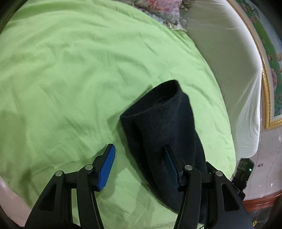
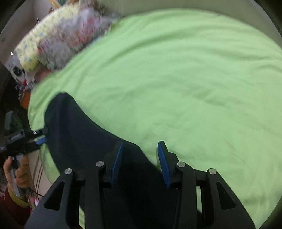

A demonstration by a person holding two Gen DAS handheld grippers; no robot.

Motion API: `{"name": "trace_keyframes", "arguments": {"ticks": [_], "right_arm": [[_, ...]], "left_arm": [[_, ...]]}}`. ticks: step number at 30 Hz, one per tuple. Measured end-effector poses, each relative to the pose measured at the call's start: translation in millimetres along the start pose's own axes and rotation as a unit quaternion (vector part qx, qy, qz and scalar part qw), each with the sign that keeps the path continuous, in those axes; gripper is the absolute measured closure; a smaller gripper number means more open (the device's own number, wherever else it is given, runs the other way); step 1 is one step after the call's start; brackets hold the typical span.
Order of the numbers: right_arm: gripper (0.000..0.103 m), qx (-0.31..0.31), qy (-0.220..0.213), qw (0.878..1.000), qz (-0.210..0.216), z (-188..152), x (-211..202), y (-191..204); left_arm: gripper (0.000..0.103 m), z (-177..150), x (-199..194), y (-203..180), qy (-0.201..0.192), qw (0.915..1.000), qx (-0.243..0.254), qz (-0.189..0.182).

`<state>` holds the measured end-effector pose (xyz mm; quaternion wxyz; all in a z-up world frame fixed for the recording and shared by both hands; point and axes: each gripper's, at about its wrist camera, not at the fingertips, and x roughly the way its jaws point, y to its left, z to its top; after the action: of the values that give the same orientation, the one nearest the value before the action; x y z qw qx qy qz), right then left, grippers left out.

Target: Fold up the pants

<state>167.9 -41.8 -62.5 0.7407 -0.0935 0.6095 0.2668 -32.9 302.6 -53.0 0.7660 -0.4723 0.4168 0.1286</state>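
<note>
Left wrist view: left gripper (image 1: 139, 163) at 6 o'clock, jaws spread apart, nothing between the blue pads (image 1: 106, 169). The right-hand pad overlaps the edge of the dark pants (image 1: 162, 126); contact there cannot be judged. Pants lie folded into a narrow bundle on the green bedsheet (image 1: 70, 79), running from 5 o'clock up toward centre, far end rounded and slightly raised. Beyond, at 12 to 1 o'clock, a floral pillow (image 1: 158, 8); at 2 to 3 o'clock, a white mattress side (image 1: 229, 70) and a gilt-framed picture (image 1: 267, 88), seen in this view only.

Right wrist view: right gripper (image 2: 140, 162) at 6 o'clock, jaws apart, holding nothing. The pants (image 2: 79, 137) pass under its left finger and stretch toward 9 o'clock over the sheet (image 2: 176, 79). Only this view shows the left gripper (image 2: 39, 136) from outside, at 9 o'clock beside the pants' far edge, and the person's hand (image 2: 19, 174) on its handle at 8 o'clock. Blurred pillows (image 2: 61, 40) at 10 to 11 o'clock.
</note>
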Motion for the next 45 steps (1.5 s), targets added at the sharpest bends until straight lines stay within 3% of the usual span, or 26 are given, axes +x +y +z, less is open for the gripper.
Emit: {"name": "trace_keyframes", "arguments": {"ticks": [4, 6, 7, 9, 13, 16, 18, 23, 26, 31, 35, 41, 45], "right_arm": [[0.056, -0.044, 0.012, 0.999, -0.014, -2.8, 6.0, 10.9], [0.071, -0.071, 0.013, 0.997, -0.008, -7.5, 4.2, 19.1], [0.086, -0.08, 0.009, 0.997, -0.007, -10.6, 2.5, 22.4], [0.087, -0.106, -0.005, 0.994, -0.035, -18.8, 0.2, 31.4], [0.09, -0.092, -0.032, 0.995, -0.027, -35.5, -10.2, 32.5], [0.091, -0.084, -0.057, 0.995, -0.017, -41.4, -28.5, 33.6], [0.091, -0.09, -0.085, 0.992, -0.024, -41.1, -47.2, 39.3], [0.093, -0.156, -0.142, 0.968, -0.133, -39.9, -72.0, 66.2], [0.098, -0.148, -0.144, 0.963, -0.174, -27.7, -56.6, 63.4], [0.098, -0.106, -0.1, 0.975, -0.169, -16.2, -14.7, 49.2], [0.098, -0.047, -0.107, 0.982, -0.148, -15.9, 0.3, 28.8], [0.094, -0.022, -0.128, 0.985, -0.118, -20.5, -17.7, 28.6], [0.086, 0.01, -0.156, 0.982, -0.106, -40.8, -50.7, 27.0]], "left_arm": [[0.047, -0.1, 7.7, 1.8, 0.001, 0.9999, 0.01, -0.002], [0.049, 3.2, 11.6, 0.3, -0.005, 0.9998, 0.017, -0.004], [0.049, 4.9, 14.1, -1.0, -0.008, 0.9998, 0.019, -0.004], [0.05, 4.6, 16.5, -4.4, -0.015, 0.9995, 0.028, -0.004], [0.069, 5.9, 19.8, -11.4, -0.028, 0.9981, 0.055, -0.005], [0.084, 5.6, 9.7, -12.0, -0.038, 0.9962, 0.068, -0.038], [0.086, 2.1, -5.2, -18.4, -0.043, 0.9942, 0.086, -0.048], [0.086, -9.9, -52.7, -30.5, -0.082, 0.9853, 0.131, -0.073], [0.086, -11.7, -51.7, -34.0, -0.088, 0.9828, 0.155, -0.049], [0.085, -8.0, -15.8, -28.6, -0.072, 0.9825, 0.172, 0.005], [0.082, -9.2, 6.6, -18.6, -0.06, 0.9813, 0.18, 0.033], [0.07, -12.8, -17.5, -21.9, -0.081, 0.9747, 0.202, 0.051], [0.068, -17.8, -59.9, -36.2, -0.14, 0.9635, 0.22, 0.06]]}}
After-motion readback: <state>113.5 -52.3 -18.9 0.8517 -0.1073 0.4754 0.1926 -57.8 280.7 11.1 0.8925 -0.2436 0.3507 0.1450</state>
